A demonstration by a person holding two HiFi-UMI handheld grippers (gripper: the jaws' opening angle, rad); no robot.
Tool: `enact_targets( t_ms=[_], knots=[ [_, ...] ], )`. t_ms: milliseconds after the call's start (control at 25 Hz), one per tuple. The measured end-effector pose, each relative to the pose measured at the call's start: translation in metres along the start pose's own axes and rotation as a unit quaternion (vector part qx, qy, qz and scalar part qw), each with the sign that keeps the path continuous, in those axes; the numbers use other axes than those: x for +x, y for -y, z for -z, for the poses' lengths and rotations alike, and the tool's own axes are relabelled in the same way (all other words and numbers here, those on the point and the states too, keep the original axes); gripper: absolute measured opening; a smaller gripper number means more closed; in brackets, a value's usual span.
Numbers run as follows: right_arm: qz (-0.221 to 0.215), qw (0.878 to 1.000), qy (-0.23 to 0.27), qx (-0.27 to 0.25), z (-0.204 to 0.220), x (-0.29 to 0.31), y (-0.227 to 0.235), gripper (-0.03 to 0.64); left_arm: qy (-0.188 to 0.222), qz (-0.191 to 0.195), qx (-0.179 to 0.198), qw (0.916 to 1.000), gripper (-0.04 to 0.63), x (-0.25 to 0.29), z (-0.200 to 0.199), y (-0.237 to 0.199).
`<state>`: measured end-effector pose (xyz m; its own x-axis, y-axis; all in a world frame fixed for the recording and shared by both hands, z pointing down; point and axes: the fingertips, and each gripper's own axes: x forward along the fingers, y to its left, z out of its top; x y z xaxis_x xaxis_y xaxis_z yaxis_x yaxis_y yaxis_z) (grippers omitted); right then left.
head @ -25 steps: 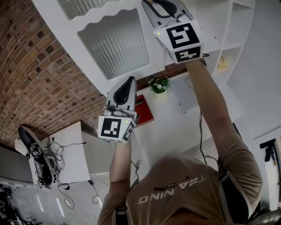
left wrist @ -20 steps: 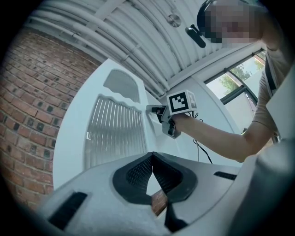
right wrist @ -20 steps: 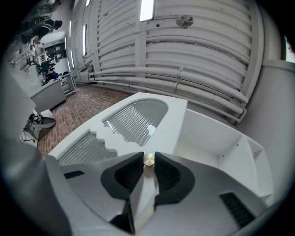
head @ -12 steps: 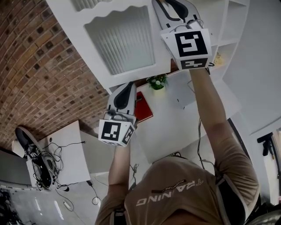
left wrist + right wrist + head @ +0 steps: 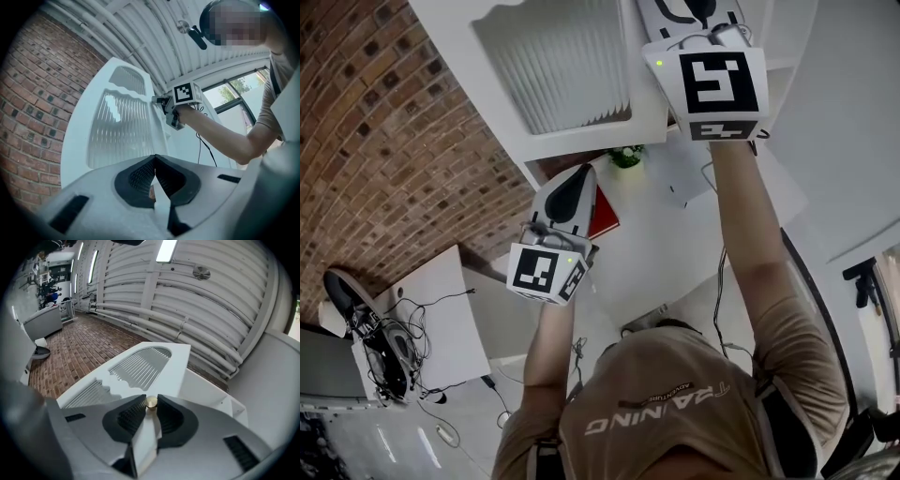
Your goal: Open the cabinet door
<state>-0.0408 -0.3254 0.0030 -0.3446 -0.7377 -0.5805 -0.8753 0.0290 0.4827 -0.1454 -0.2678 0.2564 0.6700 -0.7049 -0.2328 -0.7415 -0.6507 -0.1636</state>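
Right claw (image 5: 151,405) is clamped on the small brass knob (image 5: 151,401), one dark pad on each side of it. The knob sits at the free edge of the white door (image 5: 164,364), and that edge runs down between the two jaws. The door stands swung out from the cabinet (image 5: 792,42), whose open white shelves show behind it on the right in the head view. A ribbed pane (image 5: 562,61) with a scalloped top fills most of the door. The person's right arm reaches up to the knob, and the marker cube rides just below the door's lower corner in the head view.

Left claw (image 5: 155,163) has its jaws together at the tips with nothing between them. It is held lower, apart from the door, and points up towards the pane. In the head view its tip lies near the door's bottom edge without touching it.

Below the door, a white worktop (image 5: 675,234) carries a small green plant (image 5: 626,156) and a red book (image 5: 604,212). A brick wall (image 5: 384,141) fills the left side. A low side table (image 5: 441,300) with tangled cables (image 5: 394,352) stands at lower left.
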Motion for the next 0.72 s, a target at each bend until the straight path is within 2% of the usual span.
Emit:
enact_targets(
  t_ms=[240,400,720],
  knots=[
    [-0.01,1.0,-0.013,-0.003,-0.006,-0.008,0.001,0.074,0.013,-0.02,-0.009,0.9997,0.008,-0.006,-0.01,0.013],
    [-0.023,1.0,-0.014,0.003,-0.004,-0.005,-0.001,0.074,0.004,-0.029,-0.002,0.9996,0.009,-0.007,-0.015,0.027],
    [-0.027,0.999,0.002,0.018,-0.009,-0.008,0.0,0.074,-0.024,-0.077,0.0,0.9967,0.009,-0.028,-0.004,0.033]
  ],
)
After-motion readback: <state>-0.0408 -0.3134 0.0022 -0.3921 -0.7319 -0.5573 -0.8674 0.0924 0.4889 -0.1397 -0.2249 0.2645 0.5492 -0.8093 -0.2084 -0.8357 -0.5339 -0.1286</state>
